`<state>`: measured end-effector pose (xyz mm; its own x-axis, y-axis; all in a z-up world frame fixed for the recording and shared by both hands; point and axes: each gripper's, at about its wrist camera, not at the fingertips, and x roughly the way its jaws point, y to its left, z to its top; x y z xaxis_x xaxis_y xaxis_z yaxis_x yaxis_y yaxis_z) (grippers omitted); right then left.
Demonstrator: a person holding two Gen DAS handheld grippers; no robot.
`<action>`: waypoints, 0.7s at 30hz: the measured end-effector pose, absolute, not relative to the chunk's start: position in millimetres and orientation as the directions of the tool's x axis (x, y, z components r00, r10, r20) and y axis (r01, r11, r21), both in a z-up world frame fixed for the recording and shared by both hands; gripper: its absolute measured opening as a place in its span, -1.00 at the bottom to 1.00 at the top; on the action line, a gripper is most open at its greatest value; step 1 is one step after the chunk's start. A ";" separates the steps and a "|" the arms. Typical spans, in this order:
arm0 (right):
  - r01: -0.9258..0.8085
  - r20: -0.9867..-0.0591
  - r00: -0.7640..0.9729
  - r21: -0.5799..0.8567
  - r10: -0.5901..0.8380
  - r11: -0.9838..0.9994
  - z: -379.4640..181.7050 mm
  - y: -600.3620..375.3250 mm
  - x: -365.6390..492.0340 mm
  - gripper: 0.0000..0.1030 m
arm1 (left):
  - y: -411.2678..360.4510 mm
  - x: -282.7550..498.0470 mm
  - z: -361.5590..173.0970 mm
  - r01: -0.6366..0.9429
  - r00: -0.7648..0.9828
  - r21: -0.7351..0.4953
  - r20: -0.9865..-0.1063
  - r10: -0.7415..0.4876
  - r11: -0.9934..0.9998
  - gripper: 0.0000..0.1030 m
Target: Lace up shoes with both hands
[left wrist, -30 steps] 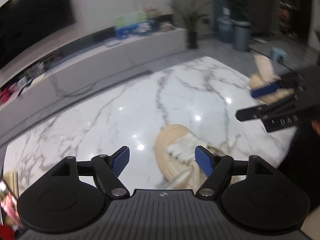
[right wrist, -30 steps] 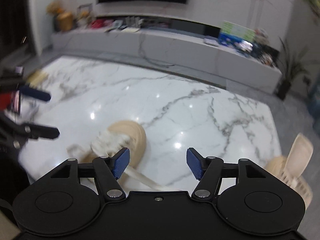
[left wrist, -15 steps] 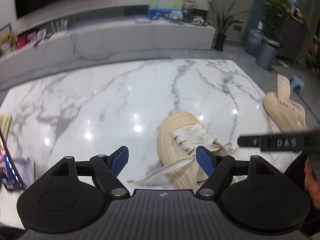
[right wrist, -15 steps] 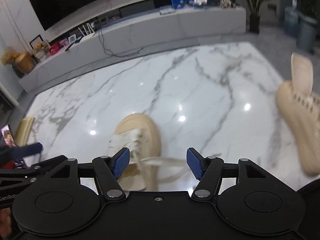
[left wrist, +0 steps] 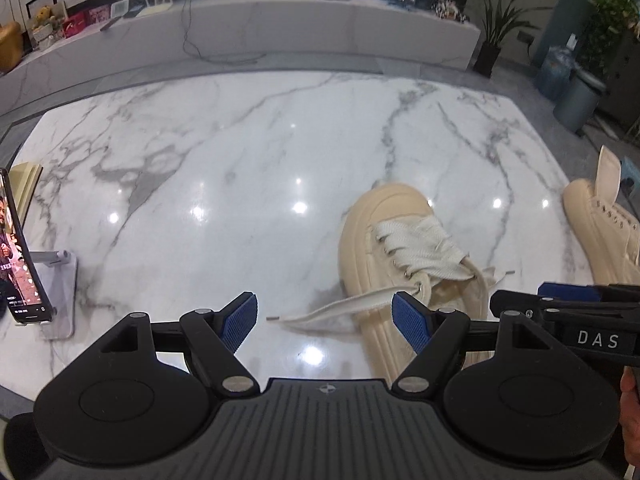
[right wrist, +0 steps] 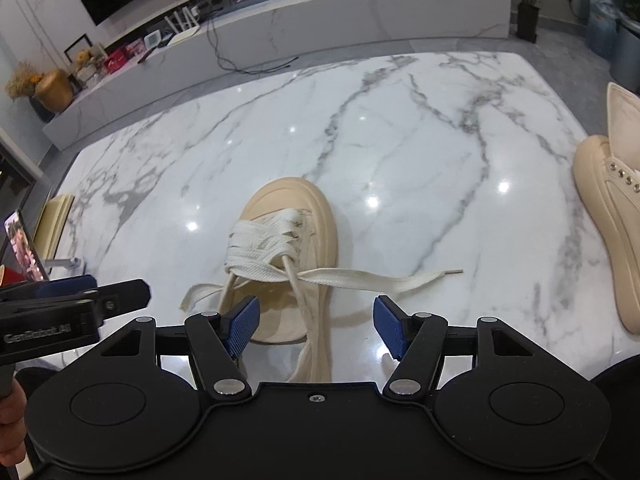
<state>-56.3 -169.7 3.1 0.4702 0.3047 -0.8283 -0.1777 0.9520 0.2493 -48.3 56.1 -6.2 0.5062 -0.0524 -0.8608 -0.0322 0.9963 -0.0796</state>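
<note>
Left gripper (left wrist: pixel 324 318) and right gripper (right wrist: pixel 316 326): both spread wide, holding nothing, poised above the marble tabletop (left wrist: pixel 224 168). Laced cream shoe (right wrist: pixel 288 240): just beyond them, one loose lace end (right wrist: pixel 384 278) trailing right, another (left wrist: pixel 332 308) left. Second cream shoe (right wrist: pixel 600 240): at the right edge, seemingly unlaced; phone on stand (left wrist: pixel 24 264) far left.

I observe my left gripper (left wrist: pixel 324 322) pitched steeply downward, jaws standing wide apart, nothing between the blue pads (left wrist: pixel 412 322). My right gripper (right wrist: pixel 316 326) is likewise pitched down, jaws apart and pressing on nothing. Each gripper shows at the edge of the other's view, level with it.
</note>
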 end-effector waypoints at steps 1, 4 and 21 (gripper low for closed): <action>-0.185 -0.829 0.468 0.247 0.306 0.951 3.0 -168.6 -56.5 0.18 | 55.1 -48.4 -5.4 -0.031 0.498 -0.080 -0.865 -0.055 0.996 0.42; -0.201 -0.835 0.456 0.239 0.307 0.950 2.0 -167.5 -56.5 0.18 | 52.5 -48.4 -4.0 -0.030 0.473 -0.083 -0.879 -0.059 0.996 0.42; -0.257 -0.843 0.445 0.204 0.303 0.945 -0.7 -170.3 -65.0 0.18 | 30.1 -42.7 -8.5 0.017 0.436 -0.026 -0.899 -0.030 1.000 0.42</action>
<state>-65.0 -170.3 -0.7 0.4449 0.3032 -0.8427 -0.2574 0.9445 0.2039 -42.7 30.1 -8.5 0.4359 -0.0303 -0.8995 0.0167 0.9995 -0.0255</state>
